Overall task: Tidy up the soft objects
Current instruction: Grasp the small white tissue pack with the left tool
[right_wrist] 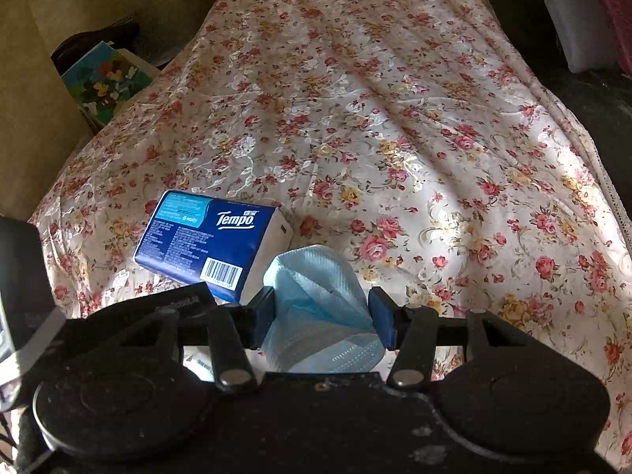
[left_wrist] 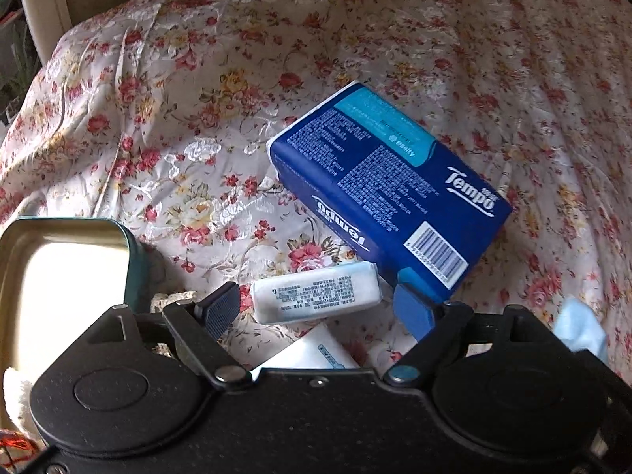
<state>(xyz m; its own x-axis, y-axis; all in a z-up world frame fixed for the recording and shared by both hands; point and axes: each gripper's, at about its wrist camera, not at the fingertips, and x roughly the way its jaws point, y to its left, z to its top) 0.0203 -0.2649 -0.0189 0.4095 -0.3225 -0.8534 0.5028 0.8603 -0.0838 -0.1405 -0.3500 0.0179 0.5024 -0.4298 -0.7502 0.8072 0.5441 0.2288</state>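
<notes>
Left gripper (left_wrist: 318, 310) spread wide, gripping nothing, small white tissue packet (left_wrist: 317, 291) between the fingers on the floral bedspread (left_wrist: 166, 150); open tin (left_wrist: 59, 272) at far left. Blue Tempo tissue pack (left_wrist: 389, 181) just beyond, near the right finger. Right gripper (right_wrist: 322, 316) clamped on crumpled light-blue face mask (right_wrist: 318, 296), above the bedspread, Tempo pack to its left.

Dim, warm daylight, bright patches on the floral bedspread (right_wrist: 395, 138), glare washing out the open tin (left_wrist: 59, 268), deep corner shadows, fisheye bending at edges
</notes>
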